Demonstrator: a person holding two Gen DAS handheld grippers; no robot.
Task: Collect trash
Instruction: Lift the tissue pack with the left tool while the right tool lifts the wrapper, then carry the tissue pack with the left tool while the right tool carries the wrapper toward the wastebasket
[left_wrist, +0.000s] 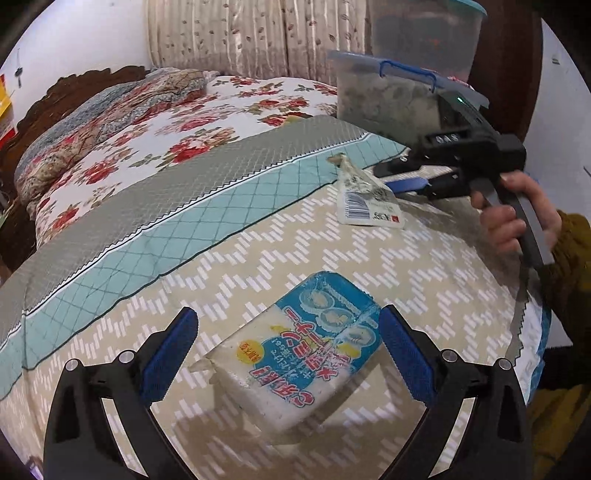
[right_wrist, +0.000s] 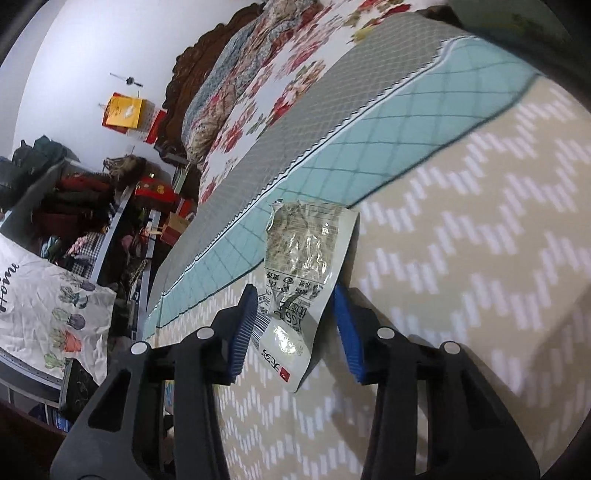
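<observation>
A white and blue packet with Japanese print (left_wrist: 295, 350) lies flat on the beige zigzag cloth (left_wrist: 424, 266). My left gripper (left_wrist: 286, 354) is open, its blue pads on either side of the packet. A clear torn wrapper with a barcode (right_wrist: 299, 291) lies at the edge of the teal band; it also shows in the left wrist view (left_wrist: 364, 197). My right gripper (right_wrist: 295, 328) is open around the wrapper's near end, with gaps on both sides. In the left wrist view the right gripper (left_wrist: 402, 181) reaches the wrapper from the right, held by a hand (left_wrist: 517, 210).
Clear plastic containers with blue lids (left_wrist: 391, 88) stand at the back right. A floral bedspread (left_wrist: 184, 122) and pillows lie beyond the teal and grey quilted band (right_wrist: 388, 147). Cluttered shelves (right_wrist: 74, 199) and a printed cushion (right_wrist: 48, 306) are off the left edge.
</observation>
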